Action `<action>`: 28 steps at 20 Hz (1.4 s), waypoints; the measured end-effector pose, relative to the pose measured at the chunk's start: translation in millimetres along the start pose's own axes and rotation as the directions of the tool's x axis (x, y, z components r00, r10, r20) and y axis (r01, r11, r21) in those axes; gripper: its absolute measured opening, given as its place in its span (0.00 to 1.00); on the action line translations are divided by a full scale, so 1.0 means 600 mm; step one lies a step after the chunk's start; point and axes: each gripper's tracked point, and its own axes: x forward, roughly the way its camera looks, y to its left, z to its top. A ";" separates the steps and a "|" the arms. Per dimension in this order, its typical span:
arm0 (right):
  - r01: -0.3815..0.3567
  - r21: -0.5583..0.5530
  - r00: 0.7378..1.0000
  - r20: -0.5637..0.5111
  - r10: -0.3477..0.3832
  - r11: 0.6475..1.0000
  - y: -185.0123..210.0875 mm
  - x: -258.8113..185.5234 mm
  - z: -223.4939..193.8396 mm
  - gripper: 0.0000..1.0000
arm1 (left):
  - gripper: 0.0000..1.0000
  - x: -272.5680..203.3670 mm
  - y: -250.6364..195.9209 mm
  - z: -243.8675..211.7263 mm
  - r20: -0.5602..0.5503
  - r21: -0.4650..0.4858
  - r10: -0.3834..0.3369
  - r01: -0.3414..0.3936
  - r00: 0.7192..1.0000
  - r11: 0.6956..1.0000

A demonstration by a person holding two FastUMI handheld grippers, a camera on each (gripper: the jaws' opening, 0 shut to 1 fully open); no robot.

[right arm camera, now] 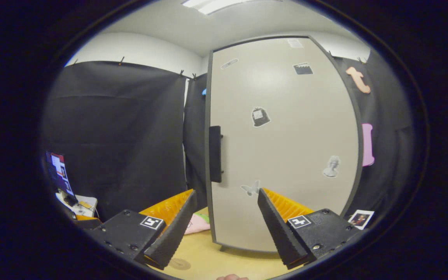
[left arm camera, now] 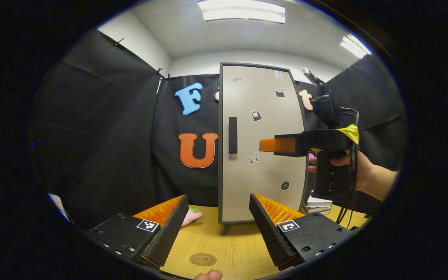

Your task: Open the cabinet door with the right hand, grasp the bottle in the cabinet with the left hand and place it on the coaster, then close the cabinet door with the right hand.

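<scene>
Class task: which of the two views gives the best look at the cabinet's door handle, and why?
The right gripper view. There the handle is large and close, its black bar standing proud of the door's left edge. The left gripper view shows the same handle from farther back, as a small flat dark strip.

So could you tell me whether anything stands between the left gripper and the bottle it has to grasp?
Yes: the cabinet door is shut, so the cabinet's inside is hidden. The left gripper waits open in front of it, and the right gripper is raised near the door, not yet on the black handle.
</scene>
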 end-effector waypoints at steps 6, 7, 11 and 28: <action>-0.033 0.017 0.999 -0.032 0.033 0.999 0.032 0.131 0.029 0.99 | 0.95 -0.006 0.029 -0.008 -0.022 0.021 0.035 -0.035 0.999 0.999; -0.025 0.005 0.999 -0.038 0.025 1.000 0.031 0.148 0.033 0.99 | 0.95 -0.007 0.032 -0.010 -0.028 0.016 0.041 -0.040 0.999 0.999; -0.011 0.009 0.998 -0.064 0.012 1.000 0.031 0.200 0.035 0.99 | 0.95 -0.010 0.046 -0.013 -0.032 0.012 0.060 -0.059 0.998 0.998; 0.068 -0.024 0.995 -0.070 -0.070 0.997 0.016 0.225 0.031 0.22 | 0.95 -0.014 0.076 -0.016 -0.030 0.018 0.088 -0.088 0.996 0.996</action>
